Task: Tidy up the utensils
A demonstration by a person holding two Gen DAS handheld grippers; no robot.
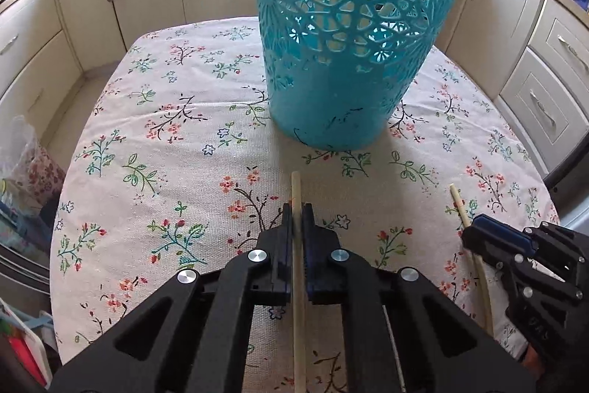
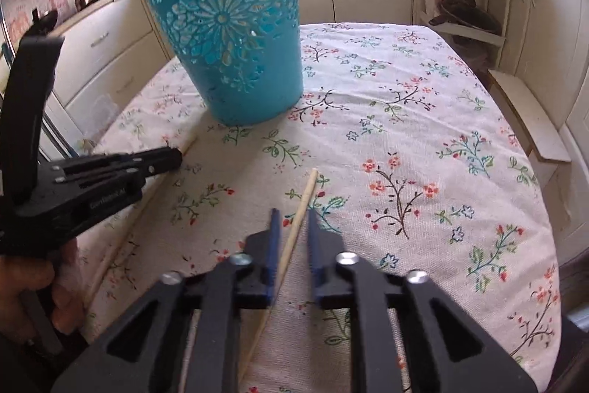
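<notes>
Only faint embossed lettering, too blurred to read, marks the left tool (image 2: pixel 176 155), clamped on one chopstick (image 1: pixel 297 267); the right tool (image 2: pixel 291 220) clamps another chopstick (image 2: pixel 300 209).

Two thin pale wooden chopsticks (image 1: pixel 297 267) (image 1: pixel 460 205), one teal perforated plastic basket (image 1: pixel 353 35), one floral-clothed tabletop (image 1: pixel 165 142).

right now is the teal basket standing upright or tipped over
Upright. The teal basket stands on its narrow base on the floral tablecloth, open rim at the top in both wrist views. Its slight lean may be fisheye distortion.
</notes>
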